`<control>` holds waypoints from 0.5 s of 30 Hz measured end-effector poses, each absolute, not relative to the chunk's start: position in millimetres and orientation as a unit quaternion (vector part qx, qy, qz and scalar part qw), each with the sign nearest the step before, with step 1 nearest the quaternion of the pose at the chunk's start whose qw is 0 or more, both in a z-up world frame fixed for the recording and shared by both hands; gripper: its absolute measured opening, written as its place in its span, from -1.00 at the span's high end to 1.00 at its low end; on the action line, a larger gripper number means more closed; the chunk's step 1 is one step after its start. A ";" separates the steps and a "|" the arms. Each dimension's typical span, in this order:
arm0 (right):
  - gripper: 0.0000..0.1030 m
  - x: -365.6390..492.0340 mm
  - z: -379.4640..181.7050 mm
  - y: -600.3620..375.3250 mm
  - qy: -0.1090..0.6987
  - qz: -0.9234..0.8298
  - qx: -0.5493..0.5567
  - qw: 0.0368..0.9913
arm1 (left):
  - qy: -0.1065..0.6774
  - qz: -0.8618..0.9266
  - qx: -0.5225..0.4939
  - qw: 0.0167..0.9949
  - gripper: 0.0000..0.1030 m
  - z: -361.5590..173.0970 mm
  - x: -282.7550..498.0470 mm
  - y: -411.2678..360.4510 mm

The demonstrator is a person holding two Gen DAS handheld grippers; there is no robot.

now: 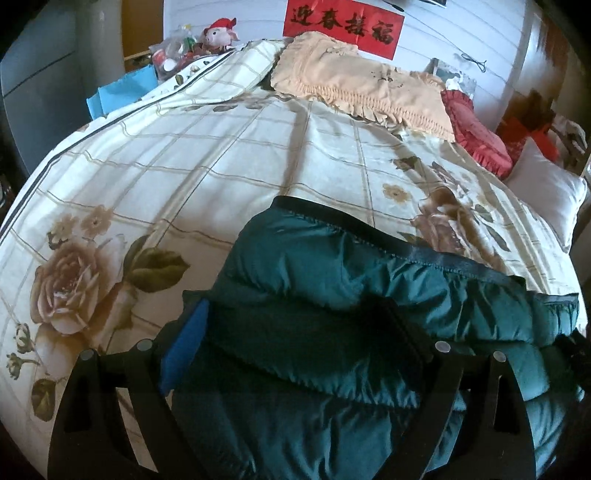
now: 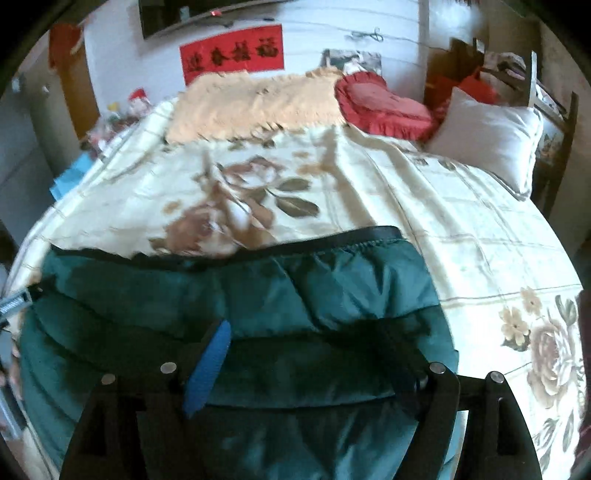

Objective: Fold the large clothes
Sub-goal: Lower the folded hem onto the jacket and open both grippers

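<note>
1. Task thing: dark teal puffer jacket (image 1: 332, 280), quilted and shiny, lies on the bed at its near edge, already doubled over into a thick bundle. A black-trimmed hem runs along its far side.
2. Left gripper (image 1: 295, 343): jaws spread wide over the jacket's left part. Blue pad visible on one finger. Fabric lies below and between the fingers, but the pads do not press on it. Nothing pinched.
3. Right gripper (image 2: 310, 362): jaws spread too, over the jacket's right part. Right wrist view is motion-blurred. No cloth clamped that I can see.
4. Step in hand, my read: both grippers have let go, or not yet taken hold, with a fold laid down. Looks like mid-task, bundle still bulky and uneven.
5. Next move probably calls for: lower both sets of jaws onto one edge of the bundle, pinch through the puffy layers, lift together, carry across for another fold. Slippery padded fabric may spring back or slide out of a shallow pinch.
6. Surface: bed with cream quilt (image 1: 221, 158), grid lines and large rose prints. Soft, so it gives under pressure.
7. Far end of bed: peach frilled pillow (image 1: 362, 88), red heart cushion (image 2: 384, 107), white pillow (image 2: 491, 136).
8. Room: white wall, red banner (image 1: 343, 29) with black characters, plush toy (image 1: 219, 33) and clutter at the far left corner.
</note>
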State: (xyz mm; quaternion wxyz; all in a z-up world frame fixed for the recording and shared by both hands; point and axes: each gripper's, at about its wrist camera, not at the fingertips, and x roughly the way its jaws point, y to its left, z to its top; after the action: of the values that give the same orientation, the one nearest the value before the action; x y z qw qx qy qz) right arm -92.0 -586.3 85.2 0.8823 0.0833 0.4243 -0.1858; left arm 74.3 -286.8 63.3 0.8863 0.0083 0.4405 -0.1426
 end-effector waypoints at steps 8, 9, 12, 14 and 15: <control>-0.57 -80.6 61.6 -599.7 0.439 -0.191 0.099 0.872 | 0.448 -0.141 0.019 0.883 -0.80 53.2 80.6 -292.4; -0.57 -81.1 63.2 -598.1 0.440 -0.194 0.097 0.872 | 0.447 -0.140 0.021 0.883 -0.80 52.5 79.9 -292.7; -0.57 -93.0 78.3 -588.0 0.426 -0.198 0.084 0.879 | 0.443 -0.141 0.024 0.885 -0.80 52.0 78.4 -293.0; -0.56 -108.7 91.9 -577.8 0.409 -0.186 0.084 0.889 | 0.443 -0.142 0.021 0.885 -0.80 51.3 78.6 -292.2; -0.56 -121.8 100.0 -570.7 0.400 -0.177 0.084 0.895 | 0.443 -0.143 0.020 0.885 -0.80 51.3 78.9 -291.7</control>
State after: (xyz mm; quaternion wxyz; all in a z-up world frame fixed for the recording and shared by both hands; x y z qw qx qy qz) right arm -121.8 -570.7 100.0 0.8955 0.0840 0.3998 -0.1768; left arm 78.9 -291.7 51.3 0.8848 0.0200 0.4432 -0.1426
